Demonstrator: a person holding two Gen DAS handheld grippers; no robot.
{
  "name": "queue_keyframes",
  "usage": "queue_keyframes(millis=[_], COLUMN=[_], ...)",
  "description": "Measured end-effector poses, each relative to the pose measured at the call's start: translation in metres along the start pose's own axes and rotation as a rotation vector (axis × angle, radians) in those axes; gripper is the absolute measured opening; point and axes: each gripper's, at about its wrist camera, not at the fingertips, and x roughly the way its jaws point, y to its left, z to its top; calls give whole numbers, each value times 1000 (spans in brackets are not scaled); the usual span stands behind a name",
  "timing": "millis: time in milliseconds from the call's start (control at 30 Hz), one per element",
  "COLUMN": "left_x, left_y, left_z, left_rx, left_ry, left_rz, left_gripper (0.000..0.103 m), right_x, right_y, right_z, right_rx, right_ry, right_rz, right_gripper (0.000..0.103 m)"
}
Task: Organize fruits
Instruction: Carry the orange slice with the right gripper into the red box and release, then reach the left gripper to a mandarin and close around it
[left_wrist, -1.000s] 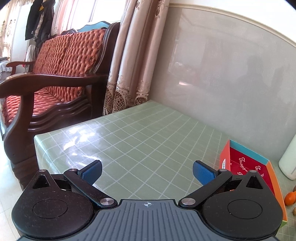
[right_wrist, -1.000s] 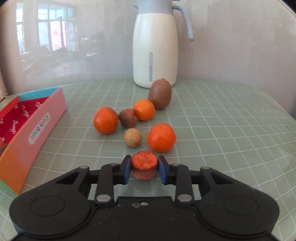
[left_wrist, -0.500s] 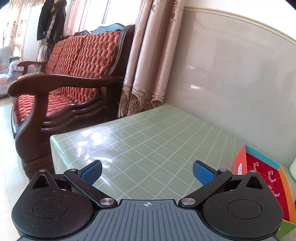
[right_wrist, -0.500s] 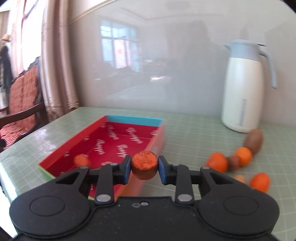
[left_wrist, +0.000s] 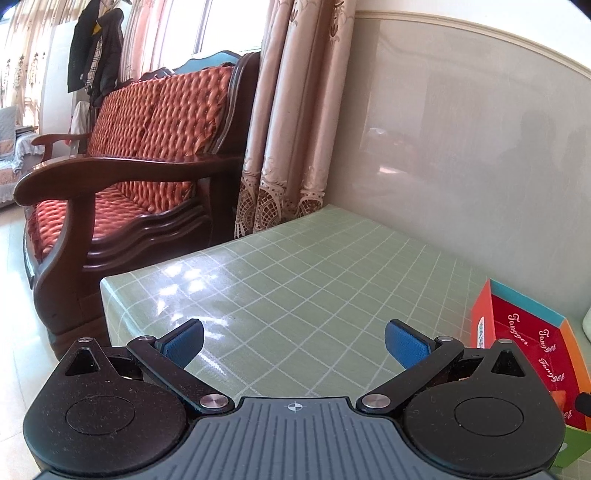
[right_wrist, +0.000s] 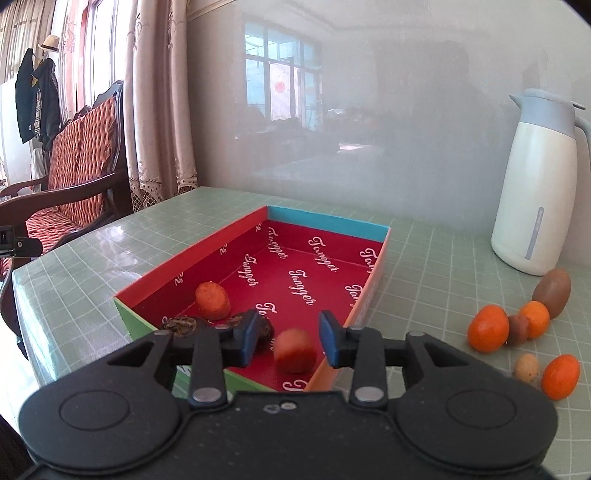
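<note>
Two orange fruits (right_wrist: 212, 301) in box (right_wrist: 328, 221)

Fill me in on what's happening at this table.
A person is sorting fruit into the red box. The right gripper is over its near end, jaws opening, and a blurred orange fruit is free between them. More fruit waits by the white jug. The left gripper is open with nothing between its jaws.
</note>
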Motion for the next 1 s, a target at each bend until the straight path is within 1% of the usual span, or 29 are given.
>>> queue_keyframes(millis=[67, 100, 133, 200, 267, 367, 467, 533, 667, 800, 867, 1000], left_x=[-1, -2, -3, -5, -7, -13, -21, -27, -37, -49, -56, -72], left_y=[-6, -10, -14, -23, -35, -56, -81, -100, -137, -172, -189, -227], left_z=[0, -1, -2, -3, -4, -7, -12, -17, -27, -38, -44, -56], left_rx=[14, 23, 31, 46, 59, 88, 133, 173, 241, 281, 308, 402], left_ry=[0, -1, -1, 0, 2, -1, -8, -13, 4, 17, 8, -11], left_rz=[-9, -13, -18, -30, -50, -87, -131, -163, -246, -340, -388, -479], left_gripper=[103, 103, 103, 103, 103, 103, 103, 103, 103, 103, 103, 103], right_x=[-4, -7, -10, -16, -21, -28, -38, -47, -67, -86, -94, -106], right_y=[-3, -4, -7, -13, -20, -36, -57, -72, -102, -128, -138, -150], right_z=[1, 1, 1, 1, 0, -3, -9, -13, -25, -36, -42, -52], right_rx=[3, 6, 12, 24, 36, 76, 131, 160, 221, 281, 307, 318], right_ry=[-17, -25, -35, -56, -62, -57, -53, -51, -43, -39, -39, -27], right_rz=[-9, -16, -22, -44, -66, -123, -191, -250, -368, -446, -474, -544], right_gripper=[38, 44, 54, 65, 65, 66, 72, 79, 86, 90, 91, 91])
